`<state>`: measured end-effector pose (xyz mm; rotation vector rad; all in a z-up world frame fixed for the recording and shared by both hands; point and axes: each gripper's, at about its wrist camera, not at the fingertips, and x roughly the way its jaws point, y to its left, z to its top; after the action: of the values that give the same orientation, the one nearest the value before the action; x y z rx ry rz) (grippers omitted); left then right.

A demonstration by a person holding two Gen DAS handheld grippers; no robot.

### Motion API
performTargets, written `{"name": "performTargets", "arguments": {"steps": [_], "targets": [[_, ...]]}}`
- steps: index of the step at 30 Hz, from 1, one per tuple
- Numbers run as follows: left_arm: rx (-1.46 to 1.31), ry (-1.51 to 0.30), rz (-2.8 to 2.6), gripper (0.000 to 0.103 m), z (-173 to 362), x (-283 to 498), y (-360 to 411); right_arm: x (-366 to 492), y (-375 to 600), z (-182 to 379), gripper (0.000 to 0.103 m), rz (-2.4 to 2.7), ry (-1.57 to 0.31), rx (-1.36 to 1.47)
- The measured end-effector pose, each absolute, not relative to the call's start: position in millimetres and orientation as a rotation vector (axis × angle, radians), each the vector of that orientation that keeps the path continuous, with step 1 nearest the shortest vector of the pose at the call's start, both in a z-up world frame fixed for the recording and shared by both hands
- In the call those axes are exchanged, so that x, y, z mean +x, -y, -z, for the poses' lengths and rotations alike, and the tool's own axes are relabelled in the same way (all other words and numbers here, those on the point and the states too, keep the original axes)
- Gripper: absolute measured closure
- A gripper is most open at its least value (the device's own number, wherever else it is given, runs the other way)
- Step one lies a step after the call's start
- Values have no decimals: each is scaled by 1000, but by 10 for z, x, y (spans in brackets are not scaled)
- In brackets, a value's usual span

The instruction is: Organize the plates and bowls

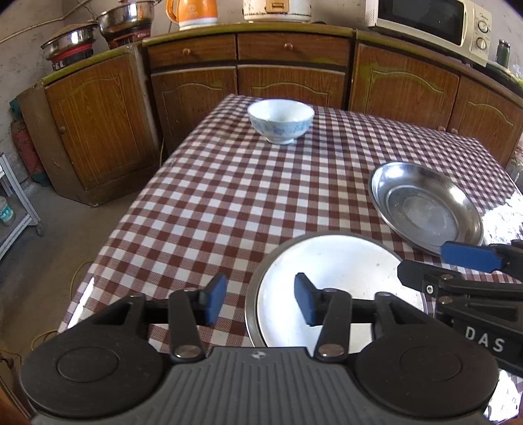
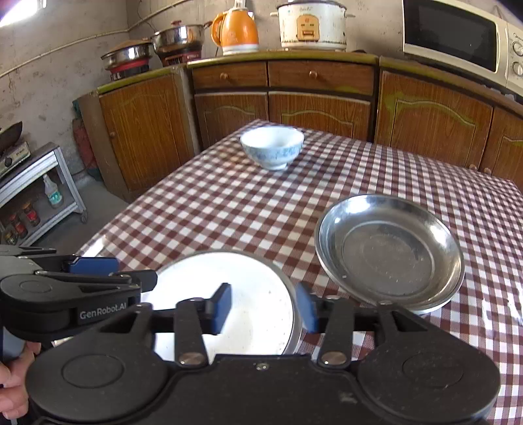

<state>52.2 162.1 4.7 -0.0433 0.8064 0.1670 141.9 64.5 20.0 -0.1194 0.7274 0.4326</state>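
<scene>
While you hold both tools low over the near edge of the checked surface (image 1: 228, 202), the white plate (image 1: 343, 278) lies flat there, seated on a steel plate whose rim (image 1: 250, 307) shows around it. Your left gripper (image 1: 260, 299) has its jaws apart: one blue pad (image 1: 215, 299) stands over the cloth just outside the plate's left rim, the other (image 1: 305, 302) over the white face, and neither presses on it. Your right gripper (image 2: 264, 309) also has its jaws apart, straddling the plate's right rim with one pad (image 2: 222, 307) over the white and the other (image 2: 307, 309) outside; nothing is clamped.

Just right of the stacked pair sits an empty stainless steel dish (image 2: 389, 251), close to them, though contact cannot be judged. Well apart, toward the far end of the surface, a white bowl with blue pattern (image 1: 281, 119) stands upright by itself. Behind it run brown wooden cabinets (image 1: 287, 81) carrying an orange kettle (image 2: 237, 31), a rice cooker (image 2: 312, 26) and a microwave (image 2: 457, 36). Part of your hand (image 2: 13, 379) shows at the lower left of the right wrist view.
</scene>
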Motion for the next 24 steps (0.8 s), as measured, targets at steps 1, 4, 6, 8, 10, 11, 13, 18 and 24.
{"name": "performTargets", "arguments": {"steps": [1, 4, 6, 8, 10, 11, 13, 18, 24], "targets": [[-43, -803, -169, 49, -61, 522, -1621, 1415, -641, -221, 39, -432, -722, -117], [-46, -795, -174, 42, -105, 521, -1620, 1410, -630, -277, 34, -431, -711, -112], [-43, -788, -178, 38, -135, 521, -1616, 1404, -619, -313, 33, -433, -704, -106], [-45, -783, -181, 35, -165, 522, -1614, 1394, -612, -349, 31, -434, -697, -101], [-50, -780, -183, 32, -192, 527, -1614, 1390, -599, -382, 30, -433, -692, -95], [-50, -778, -186, 30, -205, 529, -1616, 1388, -593, -398, 29, -433, -690, -92], [-51, -776, -191, 29, -229, 534, -1618, 1387, -581, -427, 28, -431, -685, -89], [-47, -768, -200, 25, -303, 557, -1623, 1401, -564, -499, 25, -435, -675, -78], [-47, -762, -202, 23, -366, 582, -1620, 1400, -575, -567, 25, -437, -665, -74]]}}
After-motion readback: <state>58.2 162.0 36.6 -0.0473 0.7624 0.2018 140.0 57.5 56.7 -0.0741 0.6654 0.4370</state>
